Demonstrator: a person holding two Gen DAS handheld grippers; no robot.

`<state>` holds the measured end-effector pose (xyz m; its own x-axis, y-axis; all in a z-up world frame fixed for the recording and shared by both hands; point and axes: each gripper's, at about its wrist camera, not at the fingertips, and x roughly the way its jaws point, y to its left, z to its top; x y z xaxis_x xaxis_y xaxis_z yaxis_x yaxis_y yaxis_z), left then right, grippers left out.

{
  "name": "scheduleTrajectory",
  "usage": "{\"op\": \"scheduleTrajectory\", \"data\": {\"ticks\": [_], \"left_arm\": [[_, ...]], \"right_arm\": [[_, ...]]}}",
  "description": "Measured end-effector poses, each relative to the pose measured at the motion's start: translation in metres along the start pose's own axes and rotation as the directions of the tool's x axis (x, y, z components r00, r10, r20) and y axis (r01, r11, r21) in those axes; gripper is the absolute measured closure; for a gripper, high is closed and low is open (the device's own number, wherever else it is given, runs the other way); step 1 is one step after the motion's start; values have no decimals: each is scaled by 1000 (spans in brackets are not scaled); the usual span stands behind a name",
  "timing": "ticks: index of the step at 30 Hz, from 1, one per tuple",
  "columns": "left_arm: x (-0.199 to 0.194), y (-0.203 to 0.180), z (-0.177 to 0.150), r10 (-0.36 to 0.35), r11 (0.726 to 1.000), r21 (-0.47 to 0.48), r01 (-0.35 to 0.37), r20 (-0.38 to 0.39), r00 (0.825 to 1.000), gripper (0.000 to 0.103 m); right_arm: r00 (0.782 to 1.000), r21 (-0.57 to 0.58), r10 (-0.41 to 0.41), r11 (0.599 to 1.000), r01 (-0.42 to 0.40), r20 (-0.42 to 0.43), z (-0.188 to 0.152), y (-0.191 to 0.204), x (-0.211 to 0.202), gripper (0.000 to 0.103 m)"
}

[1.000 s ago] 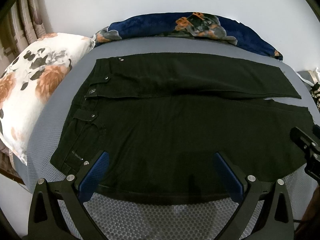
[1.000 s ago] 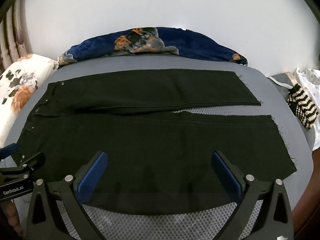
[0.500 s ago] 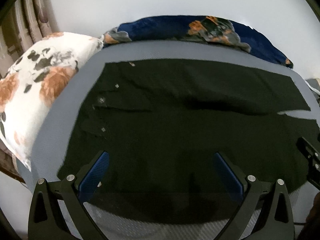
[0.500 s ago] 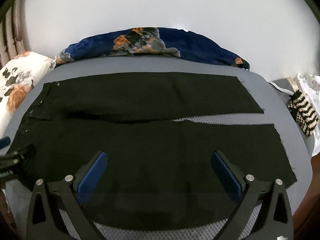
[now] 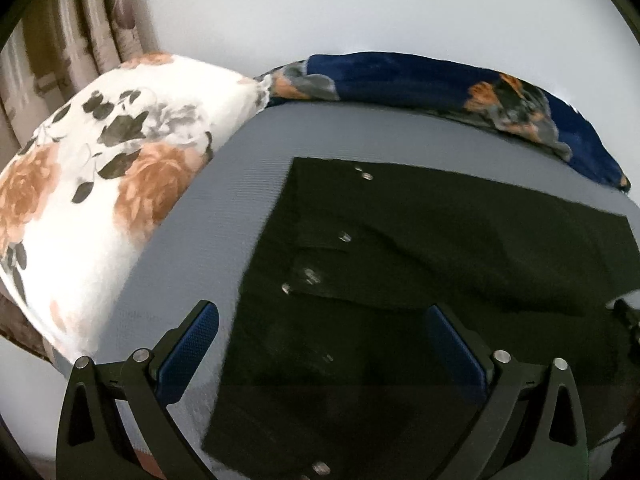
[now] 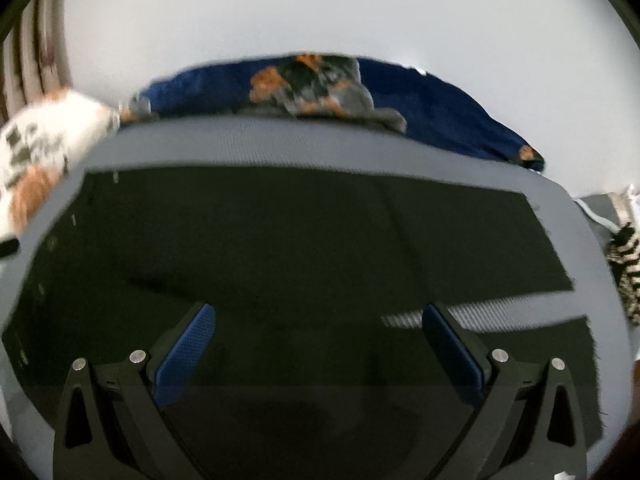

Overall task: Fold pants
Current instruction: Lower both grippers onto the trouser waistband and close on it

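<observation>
Black pants (image 5: 420,264) lie flat on a grey bed, waistband to the left with metal buttons, legs running right. My left gripper (image 5: 320,336) is open and empty, low over the waistband end, its left finger above the bare sheet. My right gripper (image 6: 316,336) is open and empty over the legs of the pants (image 6: 300,240), near the gap between the two legs. The right gripper's tip shows at the left wrist view's right edge (image 5: 628,316).
A white floral pillow (image 5: 100,200) lies left of the pants. A navy floral blanket (image 5: 440,88) runs along the wall behind. A striped knit item (image 6: 624,264) lies off the bed's right end. Curtains hang at the far left. The grey mattress (image 5: 256,152) borders the pants.
Both grippers have moved forward and down over the pants. The left one has swung left toward the waistband. Both stay open.
</observation>
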<state>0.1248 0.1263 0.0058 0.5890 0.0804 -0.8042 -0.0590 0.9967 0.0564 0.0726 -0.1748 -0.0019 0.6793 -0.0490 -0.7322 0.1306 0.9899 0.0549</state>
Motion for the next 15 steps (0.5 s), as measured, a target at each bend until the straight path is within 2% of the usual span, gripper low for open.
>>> {"op": "scheduleTrajectory", "data": {"ticks": [1,3,5,9,11,15], "left_arm": [[6,10,7,-10,1000,-20,10,-1,1000,7],[15,21,15,-33,998,-52,33,1,999,21],[28,36,28,-86,992,-95,85,-4,996,33],[57,55,49,-193,970,-148,191,3,981,37],[75,60,60,-260,951,-173,255,-1,966,39],[111,66,77,-402,896,-216,388,-26,915,43]], "right_arm": [[999,24,43,999,-44,15,5,0,4,0],[990,70,137,988,-140,36,13,-1,13,0],[982,98,183,978,-187,45,17,1,24,0],[970,95,239,965,-243,51,25,13,47,0],[967,90,250,963,-254,54,27,20,57,0],[971,85,234,968,-237,43,27,30,75,0]]}}
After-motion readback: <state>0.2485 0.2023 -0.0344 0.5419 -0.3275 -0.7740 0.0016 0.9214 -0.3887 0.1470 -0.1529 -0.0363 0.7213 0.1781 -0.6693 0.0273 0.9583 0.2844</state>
